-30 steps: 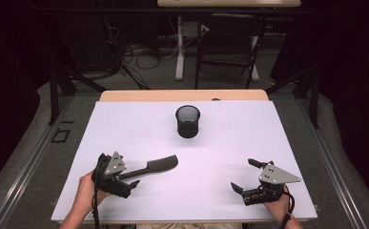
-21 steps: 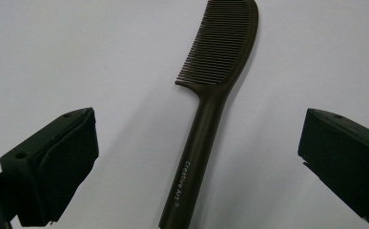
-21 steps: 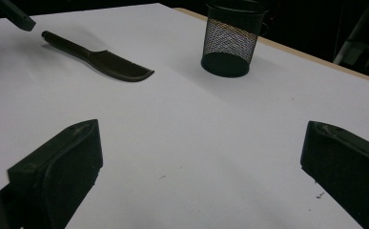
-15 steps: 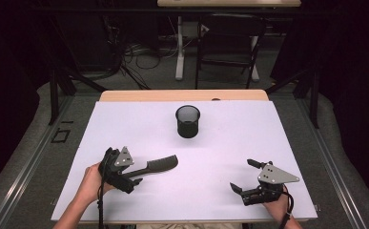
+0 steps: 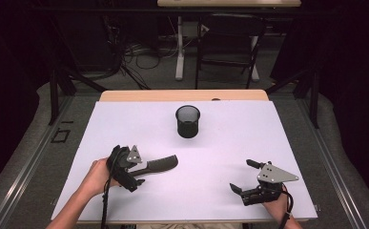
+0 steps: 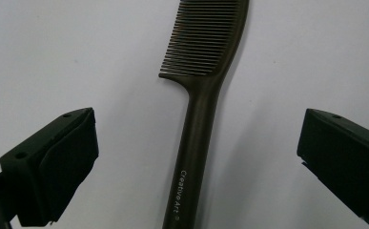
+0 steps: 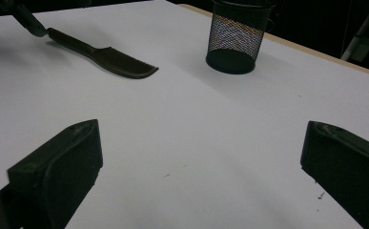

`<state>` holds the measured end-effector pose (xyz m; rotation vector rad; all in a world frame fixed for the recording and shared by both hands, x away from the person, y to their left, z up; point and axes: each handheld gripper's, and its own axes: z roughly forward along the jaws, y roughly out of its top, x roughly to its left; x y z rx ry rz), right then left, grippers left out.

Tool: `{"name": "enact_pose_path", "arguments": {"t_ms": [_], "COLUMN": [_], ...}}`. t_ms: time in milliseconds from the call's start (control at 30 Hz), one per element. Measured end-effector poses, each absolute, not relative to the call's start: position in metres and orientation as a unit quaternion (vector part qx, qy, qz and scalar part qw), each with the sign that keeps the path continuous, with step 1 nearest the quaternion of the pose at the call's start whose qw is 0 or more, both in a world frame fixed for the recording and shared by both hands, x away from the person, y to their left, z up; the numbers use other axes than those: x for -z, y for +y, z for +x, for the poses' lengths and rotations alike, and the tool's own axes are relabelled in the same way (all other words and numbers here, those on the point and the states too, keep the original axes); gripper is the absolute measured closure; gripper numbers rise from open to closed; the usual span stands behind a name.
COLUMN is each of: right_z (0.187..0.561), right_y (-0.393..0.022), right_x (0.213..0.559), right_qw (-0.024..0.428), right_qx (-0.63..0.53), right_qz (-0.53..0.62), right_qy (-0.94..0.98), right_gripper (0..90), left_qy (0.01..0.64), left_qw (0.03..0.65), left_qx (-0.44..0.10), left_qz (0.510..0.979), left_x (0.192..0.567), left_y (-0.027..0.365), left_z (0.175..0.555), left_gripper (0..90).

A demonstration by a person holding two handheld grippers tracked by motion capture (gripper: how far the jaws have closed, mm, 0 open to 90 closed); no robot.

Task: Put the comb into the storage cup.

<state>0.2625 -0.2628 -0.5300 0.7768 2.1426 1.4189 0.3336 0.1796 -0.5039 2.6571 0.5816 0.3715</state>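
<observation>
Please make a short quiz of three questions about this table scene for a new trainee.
1. True or false: the left tool is already shut on the comb.
2. Which object stands upright behind the comb? A) mesh cup B) bottle C) bowl
3. Fill in: the comb's handle lies ____ the left tool's open jaws.

Key:
1. False; both jaws stand apart from the handle.
2. A
3. between

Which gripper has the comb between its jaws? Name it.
The left gripper: its open jaws straddle the comb handle. The right gripper stands open over bare table.
</observation>
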Motion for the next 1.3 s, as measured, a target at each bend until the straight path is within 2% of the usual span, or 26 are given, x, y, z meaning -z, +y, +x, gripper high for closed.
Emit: {"name": "enact_pose_path", "arguments": {"t_ms": [67,167,200,267,400,600,867,1033,1300], "right_z": [0.262,0.261,0.261,0.262,0.263,0.262,0.262,0.262,0.262], "right_y": [-0.263,-0.262,-0.262,-0.262,-0.261,-0.262,-0.261,-0.262,-0.261], "right_x": [0.530,0.531,0.531,0.531,0.532,0.532,0.533,0.533,0.534], "right_qw": [0.223,0.224,0.224,0.223,0.219,0.219,0.219,0.220,0.217], "right_qx": [-0.512,-0.511,-0.512,-0.511,-0.511,-0.508,-0.505,-0.505,-0.503], "right_qz": [0.286,0.283,0.282,0.282,0.282,0.281,0.282,0.281,0.282], "right_qy": [0.778,0.780,0.780,0.781,0.782,0.784,0.786,0.786,0.788], "right_gripper": [0.0,0.0,0.0,0.0,0.0,0.0,0.0,0.0,0.0], "left_qy": [0.207,0.201,0.197,0.193,0.184,0.173,0.159,0.154,0.150], "left_qw": [0.184,0.174,0.169,0.162,0.144,0.115,0.092,0.082,0.073], "left_qx": [-0.128,-0.115,-0.108,-0.102,-0.084,-0.059,-0.042,-0.047,-0.025], "left_qz": [0.952,0.957,0.960,0.962,0.969,0.976,0.982,0.984,0.986], "left_x": [0.503,0.503,0.503,0.504,0.506,0.510,0.514,0.516,0.522], "left_y": [0.178,0.176,0.175,0.173,0.170,0.166,0.157,0.154,0.153], "left_z": [0.337,0.341,0.342,0.344,0.349,0.358,0.365,0.369,0.374], "left_gripper": [2.5,10.4,16.1,20.5,36.6,53.6,62.8,66.2,71.5]}}
